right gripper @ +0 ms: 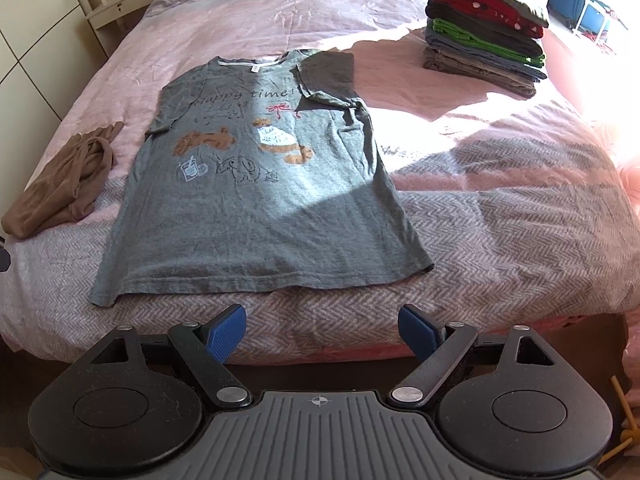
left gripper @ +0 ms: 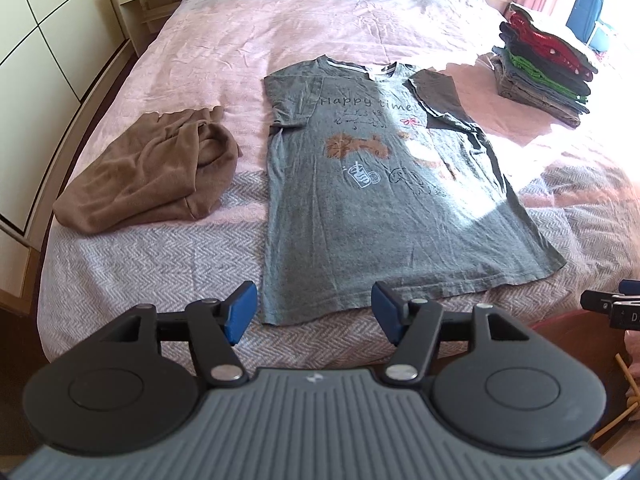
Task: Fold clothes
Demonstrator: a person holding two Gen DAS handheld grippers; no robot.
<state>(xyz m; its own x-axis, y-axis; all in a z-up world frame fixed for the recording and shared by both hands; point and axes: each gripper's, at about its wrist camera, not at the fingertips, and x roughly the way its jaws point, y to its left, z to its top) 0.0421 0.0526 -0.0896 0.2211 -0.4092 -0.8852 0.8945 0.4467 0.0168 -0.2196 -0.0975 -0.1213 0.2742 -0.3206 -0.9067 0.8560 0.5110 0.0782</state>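
1. A grey short-sleeved cotton T-shirt printed with "Happy time!" and cartoon animals [left gripper: 360, 184] is seen laid flat, print up, on the pink and grey herringbone-covered bed [left gripper: 160, 264]; both sleeves are already turned in over the body.
2. Its long axis is seen to run straight away from both grippers, hem nearest, collar farthest.
3. In the left wrist view the hem's left corner lies just ahead of and between the fingers of the left gripper [left gripper: 314, 316], so this hand is judged the nearer; the right gripper [right gripper: 322, 334] is held back over the bed's near edge, apart from the hem.
4. Both sets of jaws are spread wide and empty; no cloth is touched.
5. A lengthwise fold, hem carried toward collar, is judged the likely coming step.
6. A crumpled brown knitted garment [left gripper: 148, 176] is left unfolded to the shirt's left, and a stack of folded clothes in red, green and grey [right gripper: 486, 28] stands well apart at the far right.
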